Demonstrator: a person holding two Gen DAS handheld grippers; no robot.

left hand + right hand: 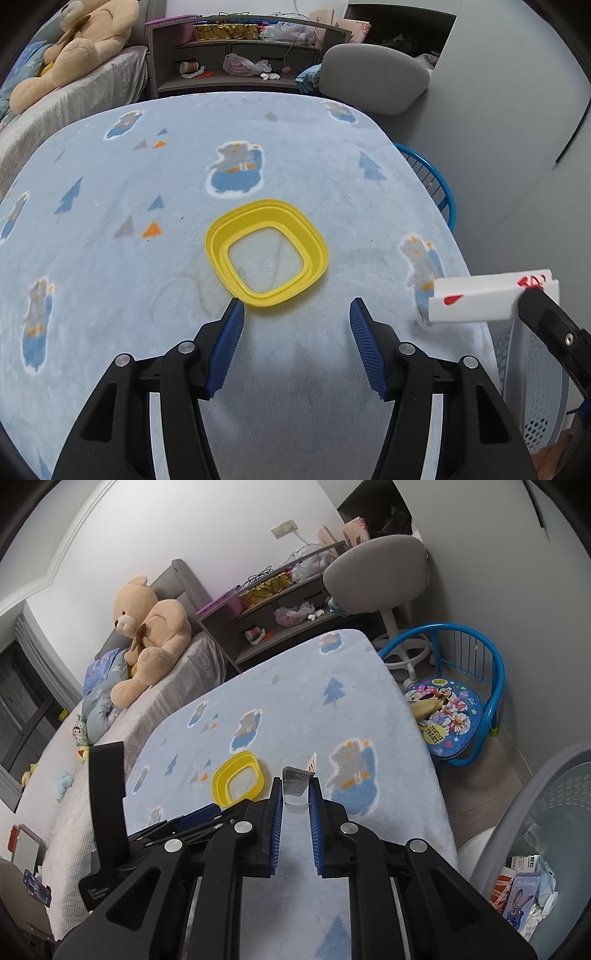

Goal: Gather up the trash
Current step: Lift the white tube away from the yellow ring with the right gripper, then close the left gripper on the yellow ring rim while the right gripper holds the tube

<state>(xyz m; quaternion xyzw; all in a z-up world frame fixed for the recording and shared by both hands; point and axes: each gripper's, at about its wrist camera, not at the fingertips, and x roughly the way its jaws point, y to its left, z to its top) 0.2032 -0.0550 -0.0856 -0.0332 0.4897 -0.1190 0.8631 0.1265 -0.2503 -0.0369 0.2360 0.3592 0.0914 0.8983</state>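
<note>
The right gripper (296, 794) pinches a small white carton (491, 297) beside the table edge, while the left gripper (297, 314) hangs wide and empty near the yellow ring (267, 253).

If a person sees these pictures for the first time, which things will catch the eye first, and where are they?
The bright yellow lid stands out most, lying flat near the middle of the pale blue blanket, just ahead of the open left gripper. Next comes the small white box with red marks, clamped in the right gripper by the table's right edge. Behind, a big tan teddy bear sits on the bed.
</note>
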